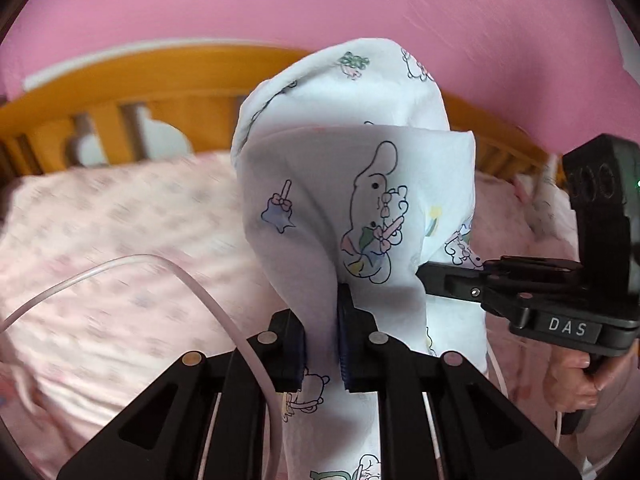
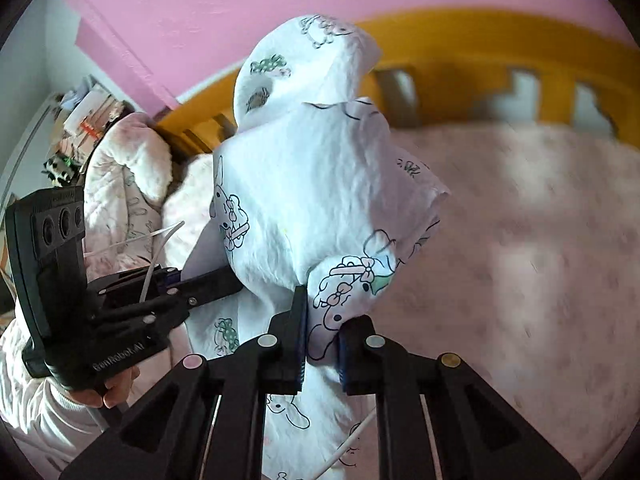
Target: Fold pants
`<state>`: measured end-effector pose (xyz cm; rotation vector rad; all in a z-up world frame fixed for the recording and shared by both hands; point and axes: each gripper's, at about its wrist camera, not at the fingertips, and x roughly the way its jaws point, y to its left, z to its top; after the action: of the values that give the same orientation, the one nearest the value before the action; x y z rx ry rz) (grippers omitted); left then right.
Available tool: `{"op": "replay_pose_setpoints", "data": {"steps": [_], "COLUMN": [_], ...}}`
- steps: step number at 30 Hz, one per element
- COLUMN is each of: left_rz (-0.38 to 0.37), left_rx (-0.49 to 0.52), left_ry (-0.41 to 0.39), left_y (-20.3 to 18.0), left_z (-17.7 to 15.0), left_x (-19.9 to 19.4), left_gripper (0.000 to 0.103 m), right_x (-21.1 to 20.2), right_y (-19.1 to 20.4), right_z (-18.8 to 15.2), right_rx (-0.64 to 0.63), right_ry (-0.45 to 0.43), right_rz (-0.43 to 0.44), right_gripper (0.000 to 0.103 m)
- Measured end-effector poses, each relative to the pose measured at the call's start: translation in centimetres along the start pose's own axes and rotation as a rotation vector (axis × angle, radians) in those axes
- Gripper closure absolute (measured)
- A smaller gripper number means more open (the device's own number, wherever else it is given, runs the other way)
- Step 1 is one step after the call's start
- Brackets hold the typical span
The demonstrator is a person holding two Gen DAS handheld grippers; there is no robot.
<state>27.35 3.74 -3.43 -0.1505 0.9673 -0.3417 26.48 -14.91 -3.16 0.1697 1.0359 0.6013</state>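
Your left gripper (image 1: 322,340) is clamped on the pants (image 1: 360,184): white fabric printed with cartoon characters sits pinched between both dark pads at lower centre of the left wrist view. From the pinch the cloth rises in a bunched hood toward upper centre, and a strip of it hangs down below the fingers to the bottom edge.

In the same view your right gripper (image 1: 424,274) enters from the right edge, its finger tips buried in the fabric's right side, just beside your left pinch point. Your right hand (image 1: 574,380) grips its handle at lower right.

From the right wrist view, your right gripper (image 2: 322,340) is likewise closed on a fold of the pants (image 2: 304,200) at lower centre. The cloth mounds up above it to upper centre. Your left gripper (image 2: 224,278) reaches in from the left and meets the fabric's left edge; your left hand (image 2: 110,390) holds it at lower left.

The pants are lifted off the pink patterned bedsheet (image 1: 120,260), which fills the middle band behind. An orange wooden headboard (image 1: 160,88) runs across above it, under a pink wall (image 1: 320,0). A white cable (image 1: 140,266) arcs through lower left.
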Motion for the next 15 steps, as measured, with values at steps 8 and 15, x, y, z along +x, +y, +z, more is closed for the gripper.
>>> {"op": "replay_pose_setpoints", "data": {"steps": [8, 15], "left_rz": [0.179, 0.332], "left_rx": [-0.08, -0.168], "left_ry": [-0.051, 0.031], "left_y": [9.6, 17.6], "left_z": [3.0, 2.1], "left_x": [-0.1, 5.4], "left_gripper": [0.091, 0.088], "right_x": [8.8, 21.0], "right_y": [5.0, 7.0], "right_z": [6.6, 9.1], "right_rx": [0.031, 0.073], "right_ry": [0.04, 0.162], "right_rz": [0.049, -0.033], "right_gripper": [0.091, 0.083]}}
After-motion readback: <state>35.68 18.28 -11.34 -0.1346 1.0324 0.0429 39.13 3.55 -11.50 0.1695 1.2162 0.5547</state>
